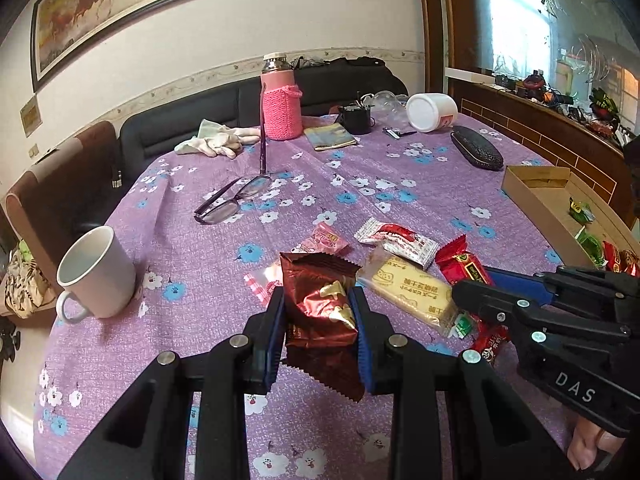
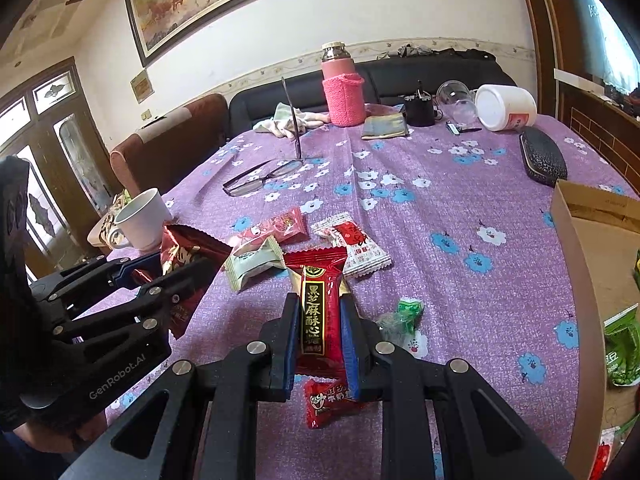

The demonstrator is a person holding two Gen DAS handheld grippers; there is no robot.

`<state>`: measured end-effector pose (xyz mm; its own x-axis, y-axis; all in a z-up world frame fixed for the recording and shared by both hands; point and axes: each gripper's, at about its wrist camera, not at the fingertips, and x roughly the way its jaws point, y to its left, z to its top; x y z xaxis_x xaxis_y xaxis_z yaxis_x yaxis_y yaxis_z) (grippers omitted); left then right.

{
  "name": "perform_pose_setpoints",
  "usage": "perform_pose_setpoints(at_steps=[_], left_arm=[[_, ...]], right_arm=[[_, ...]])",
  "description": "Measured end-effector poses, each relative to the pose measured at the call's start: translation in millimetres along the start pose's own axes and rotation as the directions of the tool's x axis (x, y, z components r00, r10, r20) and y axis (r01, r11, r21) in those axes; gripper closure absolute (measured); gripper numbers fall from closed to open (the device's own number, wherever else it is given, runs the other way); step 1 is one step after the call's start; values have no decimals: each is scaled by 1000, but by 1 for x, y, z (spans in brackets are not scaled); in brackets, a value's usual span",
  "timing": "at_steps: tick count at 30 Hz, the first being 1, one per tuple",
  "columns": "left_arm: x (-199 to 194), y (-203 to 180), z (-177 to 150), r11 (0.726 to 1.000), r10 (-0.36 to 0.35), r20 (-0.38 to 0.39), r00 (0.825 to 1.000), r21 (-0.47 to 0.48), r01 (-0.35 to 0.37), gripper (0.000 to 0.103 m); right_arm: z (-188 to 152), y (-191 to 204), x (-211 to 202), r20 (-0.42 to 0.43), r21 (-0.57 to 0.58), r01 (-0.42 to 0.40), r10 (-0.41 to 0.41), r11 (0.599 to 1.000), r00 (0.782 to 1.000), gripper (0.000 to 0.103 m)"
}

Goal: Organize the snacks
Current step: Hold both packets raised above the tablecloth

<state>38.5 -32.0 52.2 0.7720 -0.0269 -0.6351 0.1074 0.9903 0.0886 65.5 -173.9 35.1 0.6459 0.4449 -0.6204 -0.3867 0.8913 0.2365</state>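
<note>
My left gripper is shut on a dark brown snack packet and holds it above the purple flowered tablecloth. My right gripper is shut on a red and gold candy packet. Loose snacks lie between them: a pink packet, a white and red packet, a yellow biscuit packet, a pale green packet, a small red candy and a green candy. A cardboard box at the right edge holds several snacks.
A white mug stands at the left. Glasses lie mid-table. A pink bottle, gloves, a black glasses case, a tipped white jar and a black cup stand at the far side.
</note>
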Motion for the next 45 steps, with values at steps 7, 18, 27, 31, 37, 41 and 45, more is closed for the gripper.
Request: perform_pose_setpoints(at_steps=[7, 18, 27, 31, 37, 41, 45], left_arm=[[1, -1, -1, 1000, 4, -3, 1000, 3, -4, 73], [-3, 11, 2, 998, -29, -5, 1000, -49, 28, 73], [2, 25, 1, 986, -103, -33, 994, -137, 97, 73], [2, 23, 1, 985, -114, -32, 993, -135, 109, 73], [4, 18, 0, 986, -124, -37, 992, -118, 119, 73], [5, 17, -1, 983, -144, -44, 989, -120, 138, 73], [4, 15, -1, 985, -140, -34, 990, -111, 135, 73]], right_arm=[[1, -4, -2, 1, 23, -7, 7, 1000, 1000, 82], [2, -13, -7, 13, 66, 4, -5, 998, 1000, 82], [5, -53, -12, 17, 226, 12, -16, 974, 1000, 82], [4, -70, -9, -1, 304, 0, 0, 953, 1000, 82], [4, -73, -9, -4, 322, -6, 8, 947, 1000, 82], [5, -73, -10, 1, 325, -3, 3, 946, 1000, 82], [5, -73, -12, 10, 325, 0, -3, 946, 1000, 82]])
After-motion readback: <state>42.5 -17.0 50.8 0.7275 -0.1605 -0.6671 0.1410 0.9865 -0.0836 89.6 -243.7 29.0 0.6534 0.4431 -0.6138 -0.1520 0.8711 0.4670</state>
